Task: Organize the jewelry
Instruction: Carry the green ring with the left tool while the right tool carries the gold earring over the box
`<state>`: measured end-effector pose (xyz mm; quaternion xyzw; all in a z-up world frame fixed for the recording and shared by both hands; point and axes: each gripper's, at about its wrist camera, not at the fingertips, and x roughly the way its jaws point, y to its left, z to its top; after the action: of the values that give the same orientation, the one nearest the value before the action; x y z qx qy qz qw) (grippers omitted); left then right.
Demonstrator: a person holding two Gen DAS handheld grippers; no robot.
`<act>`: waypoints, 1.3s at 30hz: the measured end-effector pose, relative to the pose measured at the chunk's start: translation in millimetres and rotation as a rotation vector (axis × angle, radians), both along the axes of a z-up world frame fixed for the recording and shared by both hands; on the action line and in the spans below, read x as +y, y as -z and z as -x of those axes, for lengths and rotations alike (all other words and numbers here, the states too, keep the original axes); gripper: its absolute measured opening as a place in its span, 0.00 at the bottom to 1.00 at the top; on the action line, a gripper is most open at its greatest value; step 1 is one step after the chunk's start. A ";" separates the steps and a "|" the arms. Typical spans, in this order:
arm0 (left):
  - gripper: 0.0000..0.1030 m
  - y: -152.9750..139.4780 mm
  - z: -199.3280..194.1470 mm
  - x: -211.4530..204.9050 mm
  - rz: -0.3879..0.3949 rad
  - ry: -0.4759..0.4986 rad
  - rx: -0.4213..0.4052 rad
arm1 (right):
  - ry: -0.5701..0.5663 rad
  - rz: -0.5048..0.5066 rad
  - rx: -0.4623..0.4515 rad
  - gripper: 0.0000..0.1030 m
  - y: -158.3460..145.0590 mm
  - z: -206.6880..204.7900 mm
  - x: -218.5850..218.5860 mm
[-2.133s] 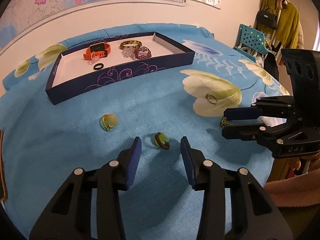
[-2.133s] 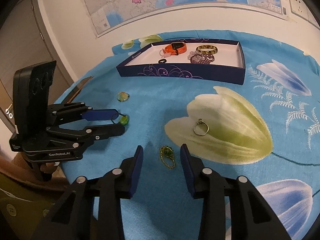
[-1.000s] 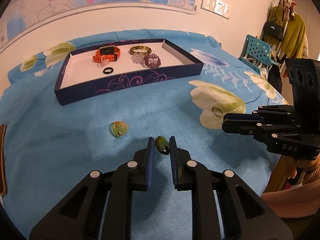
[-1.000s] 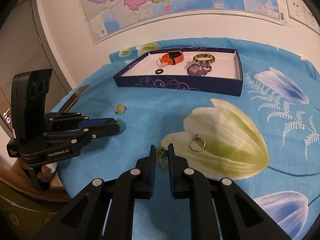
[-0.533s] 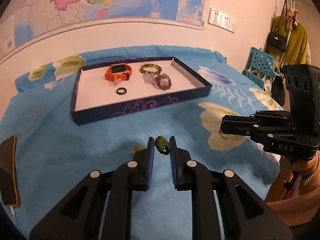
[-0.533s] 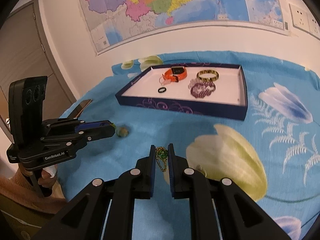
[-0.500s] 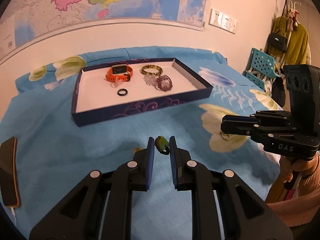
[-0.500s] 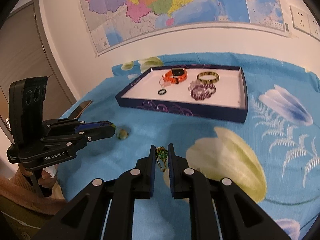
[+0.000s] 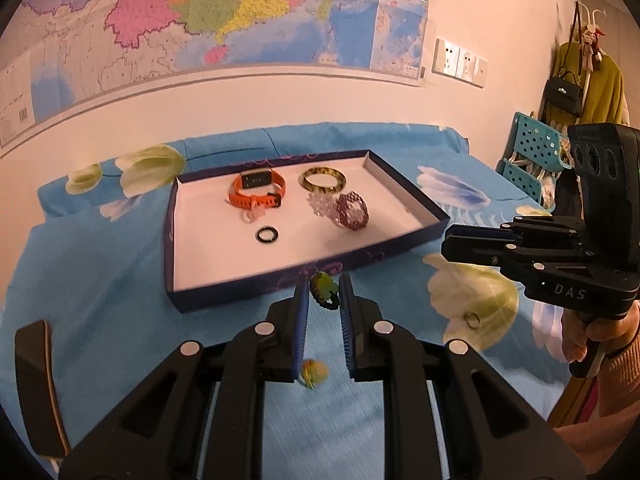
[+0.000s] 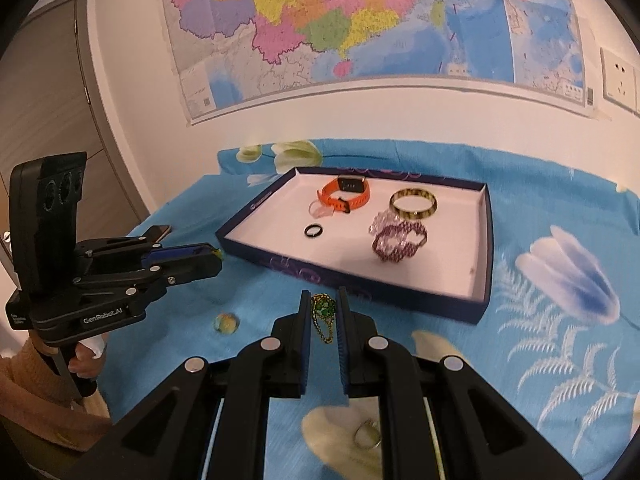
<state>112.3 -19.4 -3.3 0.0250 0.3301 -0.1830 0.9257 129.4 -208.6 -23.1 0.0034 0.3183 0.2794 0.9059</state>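
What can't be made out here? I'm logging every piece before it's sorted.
- Left wrist view: yellowish bead on the cloth, motion-blurred, partly behind the left claw.
- Right wrist view: silver ring, blurred, partly behind the right claw.
- Watch display: too small to read.

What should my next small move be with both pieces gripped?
Probably carry both forward over the tray and release onto its bare floor. The left hand-held gripper pinches a green piece, the right hand-held gripper a green pendant with dangling chain; both hang short of the near wall.
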 end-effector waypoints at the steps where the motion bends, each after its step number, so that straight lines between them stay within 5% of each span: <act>1: 0.15 -1.4 -3.9 0.9 0.003 -0.002 -0.002 | 0.001 0.001 -0.003 0.10 -1.2 -1.9 0.3; 39: 0.15 9.8 -100.1 8.6 -0.009 -0.103 0.054 | 0.062 0.020 0.034 0.10 -1.0 -92.6 8.9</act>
<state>212.4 -10.8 -13.1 0.0071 0.3567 -0.1341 0.9245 221.9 -199.7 -22.1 0.0092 0.3363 0.2479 0.9085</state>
